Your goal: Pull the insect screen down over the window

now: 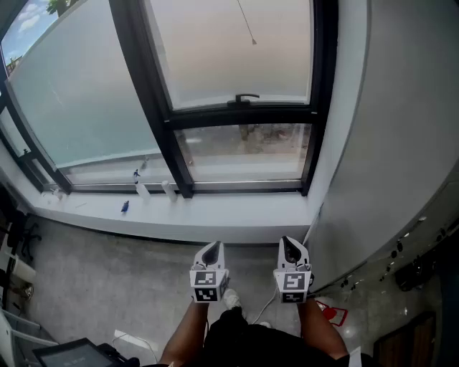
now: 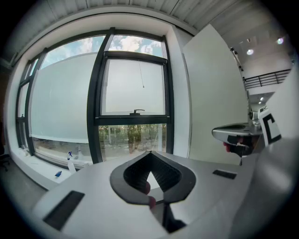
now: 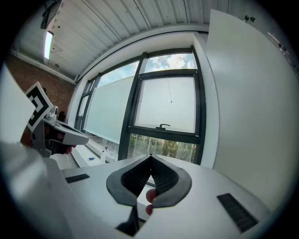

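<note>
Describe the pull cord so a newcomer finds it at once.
Find the narrow black-framed window next to the white wall on the right. Over its pale upper pane hangs the pull cord, a thin line ending in a small bead. Unlike the black handle on the crossbar below, it dangles free.

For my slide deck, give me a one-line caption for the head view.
Left claw and right claw shut and empty, facing the black-framed window with its hanging cord.

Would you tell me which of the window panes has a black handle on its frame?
The upper right pane, beside the white wall: the handle sits on its bottom rail. The wide left pane and the clear lower pane have none.
</note>
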`<state>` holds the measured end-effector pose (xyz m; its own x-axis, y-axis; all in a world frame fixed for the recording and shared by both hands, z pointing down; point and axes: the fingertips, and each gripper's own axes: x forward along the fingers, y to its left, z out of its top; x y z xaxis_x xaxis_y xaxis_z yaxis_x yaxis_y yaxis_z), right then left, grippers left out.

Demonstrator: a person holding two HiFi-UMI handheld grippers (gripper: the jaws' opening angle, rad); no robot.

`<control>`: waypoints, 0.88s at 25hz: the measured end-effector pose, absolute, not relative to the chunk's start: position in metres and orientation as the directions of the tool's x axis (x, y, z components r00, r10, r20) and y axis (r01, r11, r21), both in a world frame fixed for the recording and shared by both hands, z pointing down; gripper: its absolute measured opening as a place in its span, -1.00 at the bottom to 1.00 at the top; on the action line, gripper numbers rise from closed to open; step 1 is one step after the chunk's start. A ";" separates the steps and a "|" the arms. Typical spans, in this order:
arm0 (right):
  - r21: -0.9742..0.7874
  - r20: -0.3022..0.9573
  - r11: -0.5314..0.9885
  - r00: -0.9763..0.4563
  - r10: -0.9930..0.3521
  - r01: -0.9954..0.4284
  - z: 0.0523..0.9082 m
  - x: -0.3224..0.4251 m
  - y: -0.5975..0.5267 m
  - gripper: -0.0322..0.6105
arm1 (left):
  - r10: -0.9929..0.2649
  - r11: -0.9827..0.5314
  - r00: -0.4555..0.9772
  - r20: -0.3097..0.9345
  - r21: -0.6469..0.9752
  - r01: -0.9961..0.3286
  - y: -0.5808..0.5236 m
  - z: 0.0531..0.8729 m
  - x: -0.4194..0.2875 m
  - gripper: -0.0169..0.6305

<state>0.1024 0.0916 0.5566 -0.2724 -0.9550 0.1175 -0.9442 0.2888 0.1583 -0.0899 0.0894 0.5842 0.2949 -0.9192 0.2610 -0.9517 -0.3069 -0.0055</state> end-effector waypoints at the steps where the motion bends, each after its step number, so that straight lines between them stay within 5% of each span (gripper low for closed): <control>1: 0.158 0.118 0.289 -0.273 -0.955 -0.944 0.557 0.101 0.092 -0.89 | -0.920 -0.305 0.294 0.259 -0.005 -0.952 0.090 0.583 -0.092 -0.94; 22: 0.130 0.128 0.290 -0.274 -0.953 -0.948 0.557 0.084 0.086 -0.89 | -0.926 -0.273 0.267 0.268 0.018 -0.962 0.084 0.584 -0.116 -0.94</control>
